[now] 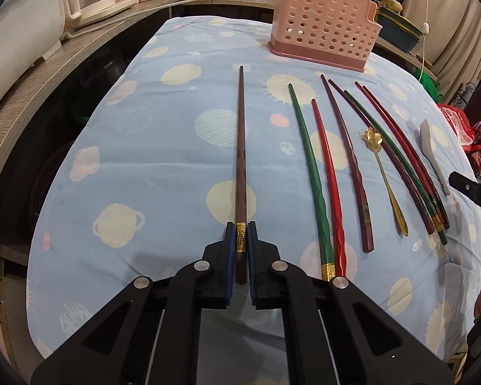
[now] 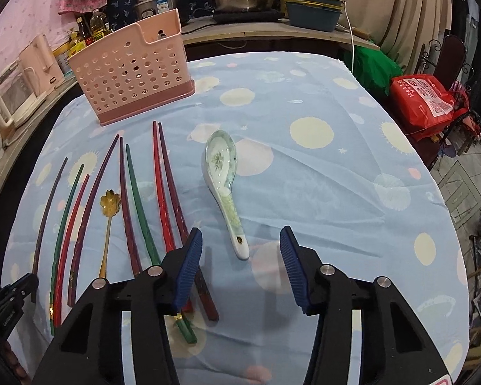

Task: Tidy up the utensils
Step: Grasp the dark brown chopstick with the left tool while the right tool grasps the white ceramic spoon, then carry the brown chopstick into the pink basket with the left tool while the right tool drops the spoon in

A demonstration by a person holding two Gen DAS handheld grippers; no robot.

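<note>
so basically barely started. the left gripper (image 1: 241, 234) has its pads pinched on a brown chopstick (image 1: 240, 147) near the gold band end, which lies along the tablecloth (image 1: 144, 166) pointing away. the right gripper (image 2: 240, 247) hangs spread wide w/ nothing in it, just short of the ceramic spoon (image 2: 223, 186). the pink holder (image 2: 131, 73) at the far end looks empty afaict. the other chopsticks (image 1: 333, 166) & gold spoon (image 1: 384, 176) lie loose beside each other, some overlapping, so picking singles could be fiddly.
</note>
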